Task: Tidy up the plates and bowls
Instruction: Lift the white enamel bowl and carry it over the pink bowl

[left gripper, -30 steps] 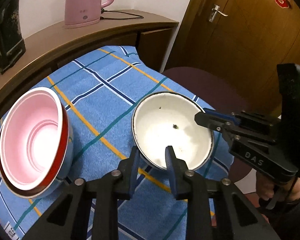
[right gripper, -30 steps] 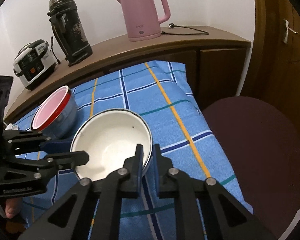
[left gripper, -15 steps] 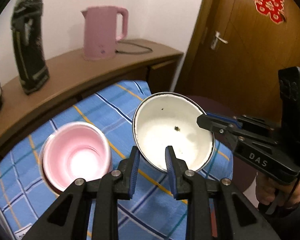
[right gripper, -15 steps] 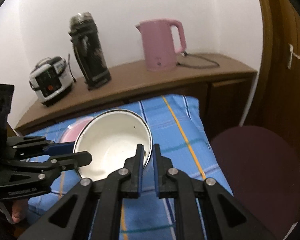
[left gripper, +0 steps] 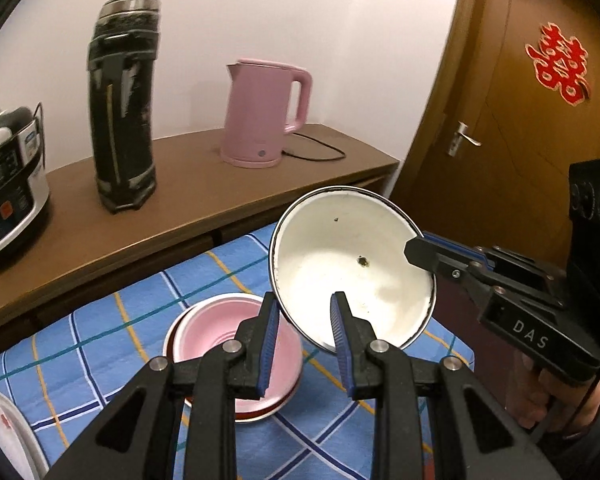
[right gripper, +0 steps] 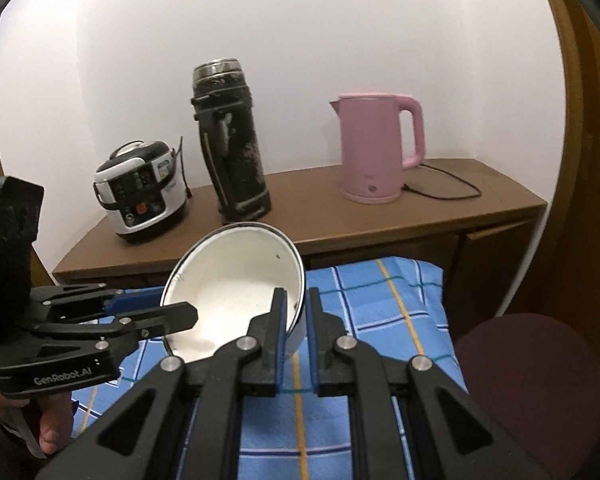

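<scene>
A white enamel bowl [left gripper: 352, 272] with a dark rim hangs tilted in the air above the blue checked cloth [left gripper: 120, 320]. My left gripper [left gripper: 304, 308] is shut on its near rim, one finger inside and one outside. From the right, my right gripper [left gripper: 416, 246] grips the opposite rim. In the right wrist view the right gripper [right gripper: 296, 304] pinches the bowl's [right gripper: 236, 280] wall, and the left gripper [right gripper: 180, 314] clamps the far left edge. Below the held bowl, a pink bowl [left gripper: 236, 344] nests in a red-rimmed one on the cloth.
A white plate [left gripper: 4, 432] shows at the cloth's lower left edge. The brown counter [right gripper: 380, 220] behind carries a rice cooker [right gripper: 140, 192], a black thermos [right gripper: 228, 140] and a pink kettle [right gripper: 376, 148] with its cord. A maroon stool [right gripper: 532, 380] and a wooden door [left gripper: 540, 120] stand to the right.
Both grippers have risen together with the white bowl, lifting it off the cloth. The views tilted upward, and the pink bowl now lies lower and nearer the left fingers.
</scene>
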Motion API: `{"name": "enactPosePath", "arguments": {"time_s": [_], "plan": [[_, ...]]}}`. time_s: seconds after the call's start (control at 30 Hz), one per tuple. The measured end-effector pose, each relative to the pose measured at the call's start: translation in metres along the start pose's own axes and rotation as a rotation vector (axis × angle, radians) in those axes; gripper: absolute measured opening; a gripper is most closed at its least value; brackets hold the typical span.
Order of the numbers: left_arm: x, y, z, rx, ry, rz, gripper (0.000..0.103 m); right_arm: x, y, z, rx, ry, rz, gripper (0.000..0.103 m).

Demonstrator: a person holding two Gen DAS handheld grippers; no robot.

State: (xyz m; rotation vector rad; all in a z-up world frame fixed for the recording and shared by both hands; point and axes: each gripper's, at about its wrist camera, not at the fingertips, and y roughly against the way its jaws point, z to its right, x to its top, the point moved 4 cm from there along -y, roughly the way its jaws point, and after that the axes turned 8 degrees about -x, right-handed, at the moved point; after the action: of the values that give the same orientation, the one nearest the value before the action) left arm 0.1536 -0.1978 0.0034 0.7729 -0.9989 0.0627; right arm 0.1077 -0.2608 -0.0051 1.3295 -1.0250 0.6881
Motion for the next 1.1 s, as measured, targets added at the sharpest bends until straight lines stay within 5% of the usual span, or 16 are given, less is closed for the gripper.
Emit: {"name": "enactPosePath", "arguments": {"time_s": [0.5,1.1], "plan": [[0.006,0.024,-0.039,0.049,0.071,0.064,0.029,0.008,-0.022,-0.040,0.047,0.045,-0.025,0.010],[0.000,0.026,-0.060,0.052,0.131,0.052,0.029,0.003,-0.032,-0.060,0.045,0.090,-0.065,0.011]]}}
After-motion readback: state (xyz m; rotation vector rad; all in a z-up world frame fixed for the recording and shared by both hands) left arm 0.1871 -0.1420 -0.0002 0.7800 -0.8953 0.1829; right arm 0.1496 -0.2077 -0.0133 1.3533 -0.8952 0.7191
